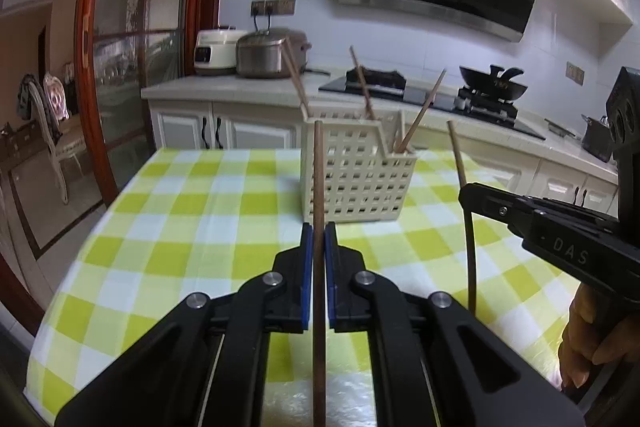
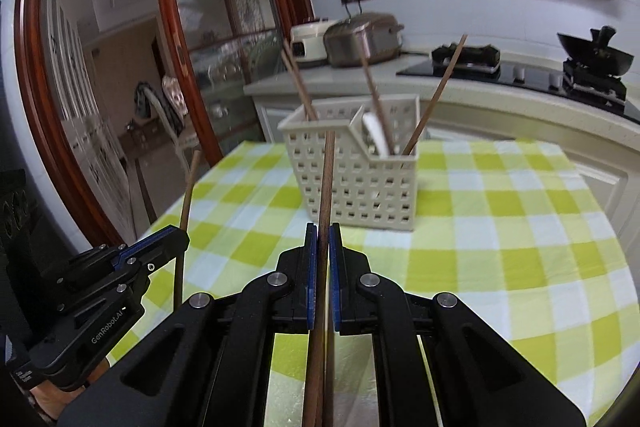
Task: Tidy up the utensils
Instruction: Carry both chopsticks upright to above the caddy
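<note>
Looking along the left gripper (image 1: 319,239), its blue pads are pressed together on a brown chopstick (image 1: 318,187) that stands nearly upright, its top rising in front of the cream perforated caddy (image 1: 356,179). The grip sits low on the stick, well below its top – likely so that a long free end is left to steer over the caddy's rim. The caddy stands on the green-and-white checked tablecloth (image 1: 180,211), beyond the left gripper, and already holds several chopsticks leaning outward against its walls. To the right of the caddy the right gripper (image 1: 466,193) comes in from the side, clamped on a second chopstick (image 1: 466,187) that tilts slightly away from the caddy. A hand (image 1: 588,339) shows beneath that tool.

Seen from the right wrist, the right gripper (image 2: 323,239) is likewise pinching its stick (image 2: 326,187), which runs up the middle of the view and ends in front of the caddy (image 2: 356,179). Whether one stick or two lie between these pads I cannot tell; low in the frame the wood looks doubled. Inside the caddy a white utensil (image 2: 376,133) rests in the lower front compartment, with chopsticks slanting beside it. Left of the caddy, the left gripper (image 2: 182,235) holds its chopstick (image 2: 188,195) near vertical.

Both sticks are held clear of the cloth and short of the caddy – my judgement is that each is being carried toward it for dropping in, tip downward.
</note>
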Available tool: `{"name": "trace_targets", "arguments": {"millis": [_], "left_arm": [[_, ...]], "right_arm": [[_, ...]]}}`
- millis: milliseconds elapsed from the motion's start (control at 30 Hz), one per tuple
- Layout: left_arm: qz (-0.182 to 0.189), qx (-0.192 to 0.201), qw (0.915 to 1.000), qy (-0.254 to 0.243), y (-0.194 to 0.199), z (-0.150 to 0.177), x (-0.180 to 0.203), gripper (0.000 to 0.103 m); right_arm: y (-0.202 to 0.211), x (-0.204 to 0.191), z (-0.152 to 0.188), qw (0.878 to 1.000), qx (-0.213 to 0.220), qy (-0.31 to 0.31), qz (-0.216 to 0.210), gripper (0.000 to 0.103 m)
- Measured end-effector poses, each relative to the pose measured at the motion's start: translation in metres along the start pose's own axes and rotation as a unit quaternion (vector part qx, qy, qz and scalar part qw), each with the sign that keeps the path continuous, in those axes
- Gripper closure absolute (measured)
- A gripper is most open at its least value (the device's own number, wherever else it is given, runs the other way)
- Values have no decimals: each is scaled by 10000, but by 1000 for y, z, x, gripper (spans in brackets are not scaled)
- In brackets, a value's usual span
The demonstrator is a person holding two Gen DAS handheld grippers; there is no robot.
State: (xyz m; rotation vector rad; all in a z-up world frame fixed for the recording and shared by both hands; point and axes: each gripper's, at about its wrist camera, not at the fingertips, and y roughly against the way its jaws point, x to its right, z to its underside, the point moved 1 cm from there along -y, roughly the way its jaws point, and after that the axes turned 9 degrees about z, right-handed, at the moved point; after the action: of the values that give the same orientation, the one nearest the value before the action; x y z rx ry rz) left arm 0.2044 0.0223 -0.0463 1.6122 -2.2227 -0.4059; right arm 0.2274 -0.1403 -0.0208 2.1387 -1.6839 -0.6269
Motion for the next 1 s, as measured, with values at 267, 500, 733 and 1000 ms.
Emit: {"name": "trace_targets", "arguments": {"millis": [267,500,733,1000], "left_arm": [[3,300,9993,-203,17,-14,19,97],[53,551,9979,-334,27,-25,29,97],[147,730,9961,-478,29,-40,37,97],[266,799,9948,-569,25,-48,46,97]], "right_arm": [[32,8,-8,9992,389,-72,-87,96],[52,7,-17,9976,688,-27,-24,97],[59,4,-26,9963,860,70,48,97],[65,8,-31,9950,976,118,176,97]]}}
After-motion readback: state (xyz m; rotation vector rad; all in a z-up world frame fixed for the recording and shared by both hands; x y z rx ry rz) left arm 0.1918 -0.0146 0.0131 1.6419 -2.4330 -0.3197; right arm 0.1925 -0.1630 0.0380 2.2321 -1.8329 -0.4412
